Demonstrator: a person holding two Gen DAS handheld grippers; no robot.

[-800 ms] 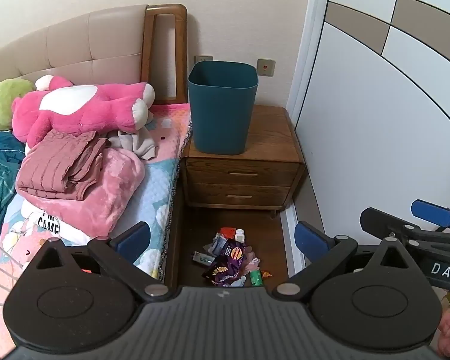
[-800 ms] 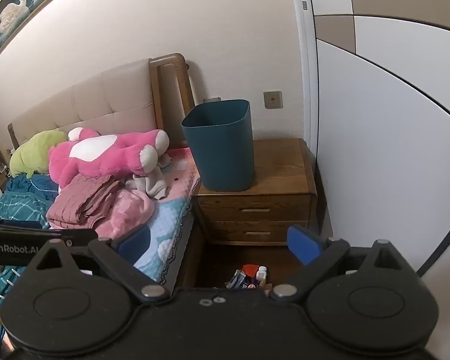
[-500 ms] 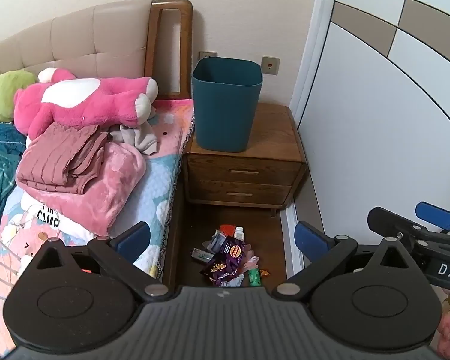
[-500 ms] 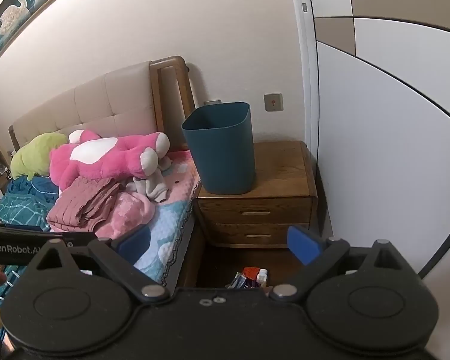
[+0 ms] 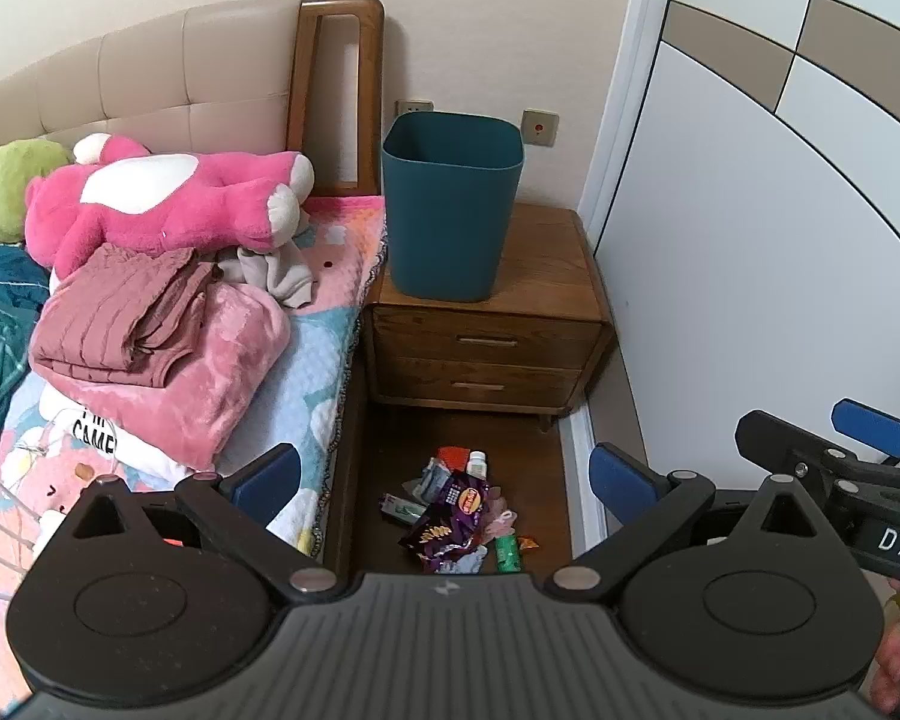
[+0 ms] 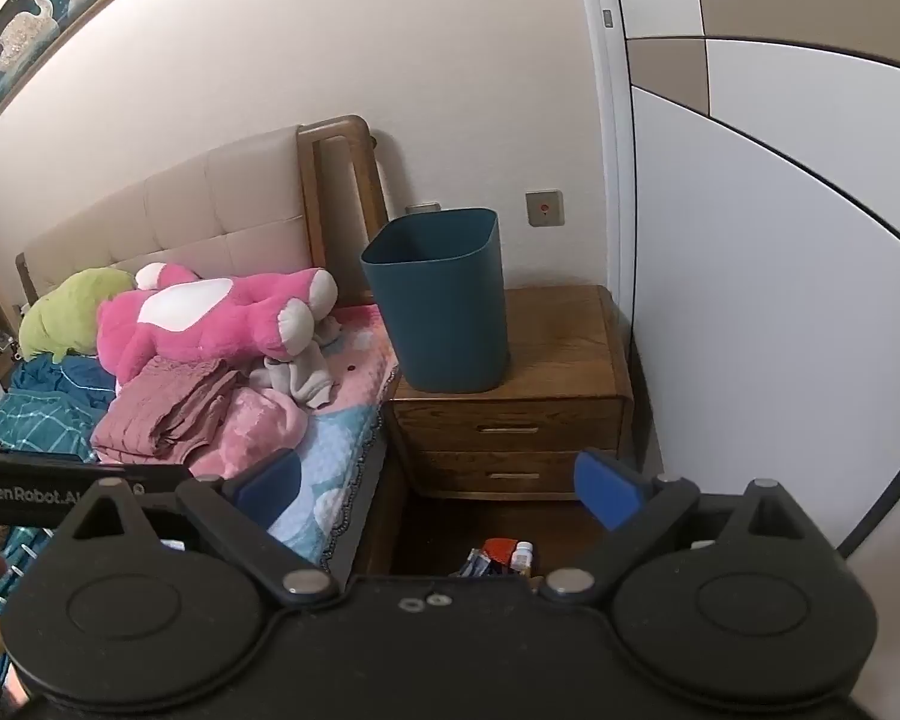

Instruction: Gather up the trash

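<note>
A pile of trash, with purple snack wrappers, a small white bottle and a green tube, lies on the dark floor between the bed and the nightstand. Its far edge shows in the right wrist view. A teal bin stands upright on the wooden nightstand. My left gripper is open and empty, held above the pile. My right gripper is open and empty too, and its fingers show at the right of the left wrist view.
The bed on the left carries a pink plush toy, folded pink clothes and a green plush. A white wardrobe door closes off the right side. The floor gap is narrow.
Both cameras have shifted slightly: the bin and nightstand sit lower and a little further right in view. The pile stays put and both grippers stay open.
</note>
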